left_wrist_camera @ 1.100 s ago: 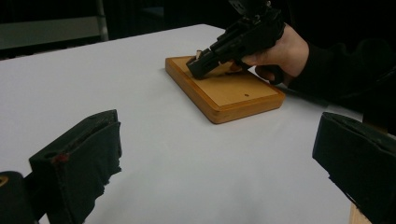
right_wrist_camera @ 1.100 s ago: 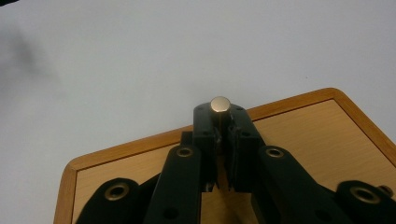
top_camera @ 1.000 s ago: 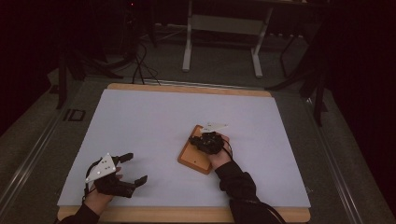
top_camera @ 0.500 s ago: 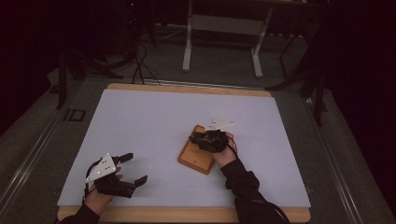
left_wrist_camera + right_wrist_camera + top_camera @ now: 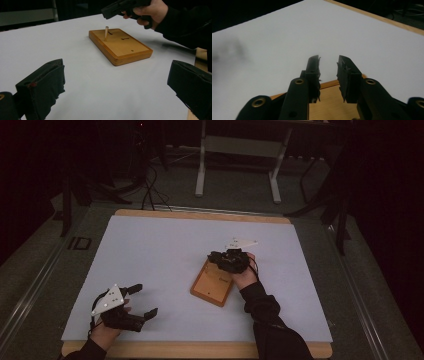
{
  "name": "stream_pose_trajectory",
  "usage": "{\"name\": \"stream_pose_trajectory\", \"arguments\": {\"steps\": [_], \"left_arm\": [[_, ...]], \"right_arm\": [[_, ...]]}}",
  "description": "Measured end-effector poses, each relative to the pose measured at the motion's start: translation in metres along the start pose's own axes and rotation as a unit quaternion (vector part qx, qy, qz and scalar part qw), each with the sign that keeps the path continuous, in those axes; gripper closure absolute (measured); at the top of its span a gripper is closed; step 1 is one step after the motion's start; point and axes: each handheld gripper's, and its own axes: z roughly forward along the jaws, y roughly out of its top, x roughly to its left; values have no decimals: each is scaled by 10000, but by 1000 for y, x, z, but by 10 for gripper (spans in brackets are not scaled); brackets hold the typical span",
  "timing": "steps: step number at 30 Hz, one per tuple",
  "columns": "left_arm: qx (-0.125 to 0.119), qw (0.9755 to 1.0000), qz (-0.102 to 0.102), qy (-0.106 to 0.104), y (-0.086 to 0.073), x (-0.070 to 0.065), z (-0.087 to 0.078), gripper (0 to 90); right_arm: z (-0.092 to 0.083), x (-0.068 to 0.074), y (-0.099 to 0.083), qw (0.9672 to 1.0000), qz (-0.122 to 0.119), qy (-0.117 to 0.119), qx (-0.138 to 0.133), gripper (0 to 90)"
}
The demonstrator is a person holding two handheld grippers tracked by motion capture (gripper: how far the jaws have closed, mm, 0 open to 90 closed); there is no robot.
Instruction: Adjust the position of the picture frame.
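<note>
Surface (image 5: 165,250): white sheet lying over a wood-edged top, dark room beyond. Wooden board (image 5: 212,287) lying right of centre, one peg (image 5: 106,33) standing upright at its far end. Right hand-held gripper (image 5: 220,257) hovering above that end, jaws slightly parted after just closing a little, gripping nothing. Left hand-held gripper (image 5: 142,301) resting near-left, jaws gaping wide, empty.

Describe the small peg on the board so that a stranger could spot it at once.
On the white table sheet lies a flat wooden board. Near its far end, below the right gripper, one pale wooden peg stands upright, unlike the board's flat dark slots.
</note>
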Motion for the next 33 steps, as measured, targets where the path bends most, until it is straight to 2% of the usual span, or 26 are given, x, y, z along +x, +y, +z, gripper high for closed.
{"name": "stream_pose_trajectory", "arguments": {"steps": [4,7,12,16,18,22,23,28,29,33], "left_arm": [[-6,10000,-14,4,0,0,-1,15],[-8,10000,-11,6,0,0,-2,15],[-12,10000,-11,4,-1,0,-2,15],[-10,10000,-15,8,-1,0,-3,15],[-8,10000,-23,9,-1,0,-3,15],[-15,10000,-24,9,-1,0,-3,15],[-17,10000,-18,10,-1,0,-3,15],[-14,10000,-9,5,-1,-1,-4,16],[-15,10000,-9,6,-1,-1,-4,15],[-9,10000,8,2,-1,-1,-4,15]], "right_arm": [[8,-8,2,9999,92,24,81,798],[16,-13,1,9997,123,-17,214,892],[27,-20,0,9989,68,-202,417,899],[36,-28,0,9985,213,-78,489,900],[41,-31,1,9982,179,-46,566,900],[47,-31,1,9977,44,-157,651,900],[50,-31,2,9972,10,-136,738,900],[54,-30,3,9967,-47,-32,804,900],[58,-29,3,9957,-54,-45,921,900],[65,-28,4,9938,-77,-60,1105,900]]}}
